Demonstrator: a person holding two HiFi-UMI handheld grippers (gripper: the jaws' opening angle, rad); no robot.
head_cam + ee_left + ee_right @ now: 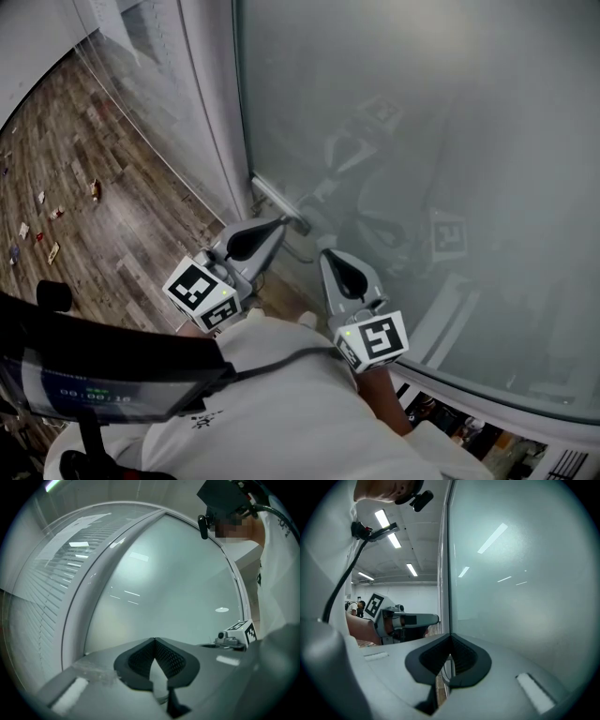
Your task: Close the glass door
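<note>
The frosted glass door [422, 141] fills the right of the head view. A metal bar handle [274, 199] is fixed near its left edge. My left gripper [292, 223] is shut, and its tips are at the lower end of the handle. My right gripper [328, 251] is shut too, just right of it, with its tips against the glass. In the left gripper view the jaws [154, 640] meet in front of the pane [164, 588]. In the right gripper view the closed jaws [450, 636] sit at the door's vertical edge [449, 564], and a thin metal strip shows below the tips.
A white door frame post [211, 112] stands left of the glass. Beyond it lies a wood floor [84, 187] with small scattered items. Window blinds [42, 588] show behind the frame. A person's white shirt [281, 412] and a dark screen [94, 384] are close below.
</note>
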